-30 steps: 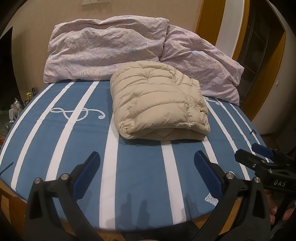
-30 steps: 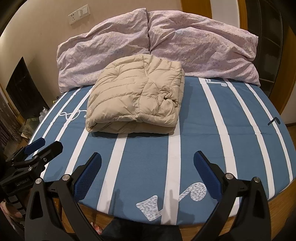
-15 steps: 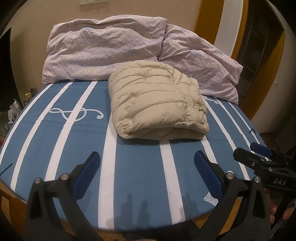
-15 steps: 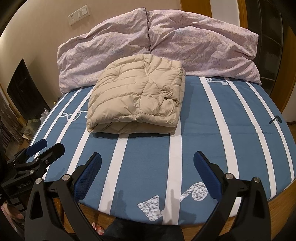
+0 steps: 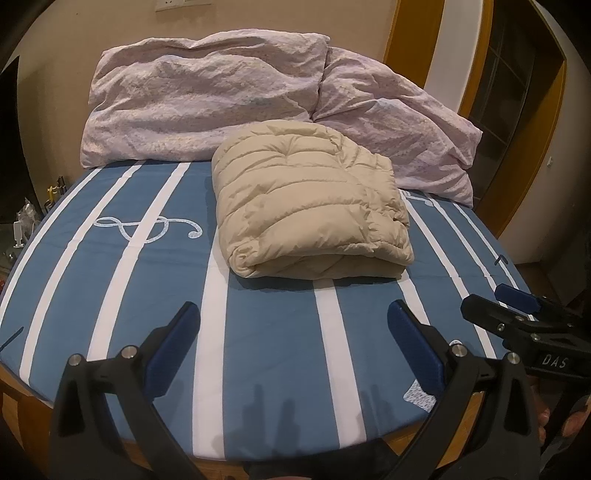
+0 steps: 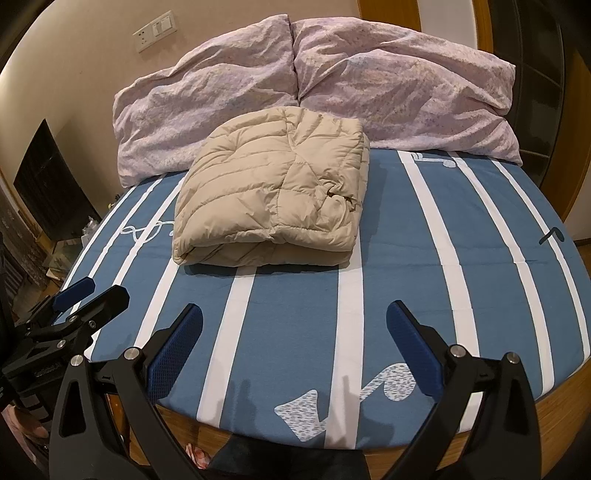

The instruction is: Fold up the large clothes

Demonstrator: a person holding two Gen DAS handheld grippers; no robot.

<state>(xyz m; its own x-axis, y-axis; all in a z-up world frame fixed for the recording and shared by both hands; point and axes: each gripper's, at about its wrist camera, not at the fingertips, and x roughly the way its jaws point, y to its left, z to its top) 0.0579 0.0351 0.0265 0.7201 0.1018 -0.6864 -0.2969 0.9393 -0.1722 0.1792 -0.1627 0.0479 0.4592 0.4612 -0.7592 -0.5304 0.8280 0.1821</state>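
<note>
A beige quilted puffer jacket [image 5: 310, 199] lies folded into a thick square bundle on the blue bed with white stripes [image 5: 258, 339], just in front of the pillows; the right wrist view shows the jacket [image 6: 273, 188] too. My left gripper [image 5: 293, 321] hangs open over the near part of the bed, well short of the jacket, with nothing between its blue-padded fingers. My right gripper [image 6: 293, 321] is open and empty as well, also near the bed's front edge. Each gripper shows at the side of the other's view: the right gripper [image 5: 517, 314], the left gripper [image 6: 85, 295].
Two crumpled lilac pillows [image 5: 207, 96] [image 6: 402, 88] lean against the wall behind the jacket. The wooden bed rim [image 6: 554, 398] runs along the near edge. A dark cabinet with clutter [image 6: 48, 188] stands to the left, a wooden door frame [image 5: 406, 33] to the right.
Both views have shifted only slightly; the jacket sits a little further left in the left wrist view. Both grippers stay open and the jacket has not moved.
</note>
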